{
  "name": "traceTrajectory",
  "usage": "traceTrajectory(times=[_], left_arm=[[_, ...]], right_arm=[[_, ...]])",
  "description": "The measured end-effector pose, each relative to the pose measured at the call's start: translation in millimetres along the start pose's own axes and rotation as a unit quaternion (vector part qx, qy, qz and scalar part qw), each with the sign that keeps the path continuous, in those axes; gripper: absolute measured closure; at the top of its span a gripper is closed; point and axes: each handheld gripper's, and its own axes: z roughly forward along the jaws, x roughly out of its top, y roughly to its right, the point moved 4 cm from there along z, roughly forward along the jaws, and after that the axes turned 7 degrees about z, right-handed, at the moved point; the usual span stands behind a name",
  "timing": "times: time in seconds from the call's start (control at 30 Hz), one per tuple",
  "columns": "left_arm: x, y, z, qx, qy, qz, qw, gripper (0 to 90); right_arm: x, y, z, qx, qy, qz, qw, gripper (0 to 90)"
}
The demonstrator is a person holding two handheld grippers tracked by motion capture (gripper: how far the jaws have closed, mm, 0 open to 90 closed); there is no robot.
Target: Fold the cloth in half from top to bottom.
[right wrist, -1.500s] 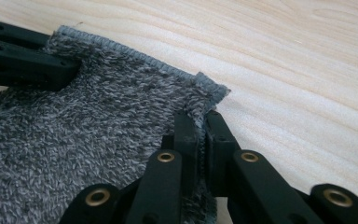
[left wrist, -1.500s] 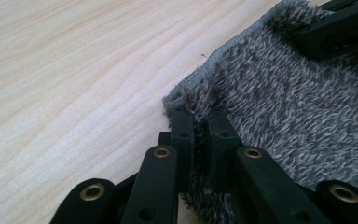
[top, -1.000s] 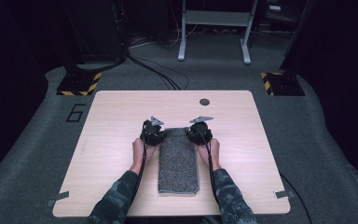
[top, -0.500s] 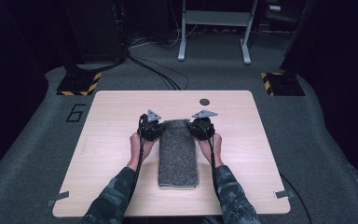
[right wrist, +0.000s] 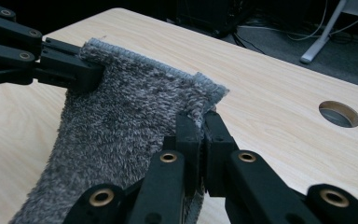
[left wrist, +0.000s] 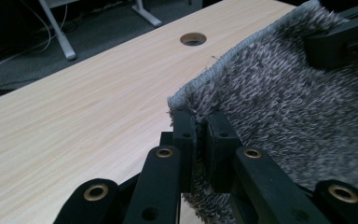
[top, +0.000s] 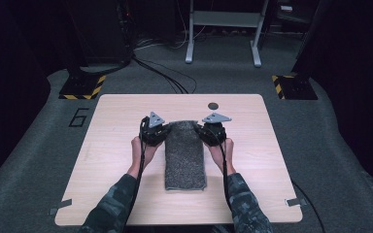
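A person stands at a pale wooden desk (top: 116, 194) with a claw in each hand. The left claw (top: 161, 134) and the right claw (top: 203, 132) are both squeezed nearly shut, each pinching one far corner of a grey fluffy towel (top: 185, 155). The towel's far edge hangs raised between the two claws, while the rest of it trails back towards the person and lies folded on the desk.

In the left gripper view, the left claw (left wrist: 199, 135) bites only the very tip of the corner; the same narrow hold shows for the right claw (right wrist: 200, 133) in the right gripper view. The likely trouble is a corner slipping free, since so little cloth sits between the jaws and more weight hangs on them as the towel lifts. If the claws pull apart unevenly, the layers may skew or unfold, and the near end could drag crooked across the desk. Beyond the right claw lies a round cable hole (top: 213, 105)
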Motion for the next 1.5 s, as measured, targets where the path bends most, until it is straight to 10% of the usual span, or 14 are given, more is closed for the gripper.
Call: traceTrajectory(times=[0.8, 1.2, 1.37, 1.5], left_arm=[[-53.3, 62.2, -29.8, -0.062, -0.03, 0.005, 0.9976, 81.5], [-83.7, 88.4, -54.5, -0.142, -0.055, -0.019, 0.9881, 49.9], [-82.6, 81.8, -80.9, -0.122, -0.031, -0.029, 0.9916, 31.6], [-73.2, 67.9, -67.9, -0.08, -0.048, -0.038, 0.995, 26.5]], right_arm=[[-81.3, -25.6, -36.5, 0.035, -0.033, -0.032, 0.9983, 84.5], [-111.7, -29.8, -70.1, 0.05, -0.062, -0.018, 0.9966, 67.3], [-109.2, -23.7, -97.7, 0.057, -0.043, 0.001, 0.9975, 58.1], [-98.3, -20.0, -93.3, 0.043, -0.043, 0.018, 0.998, 49.1]])
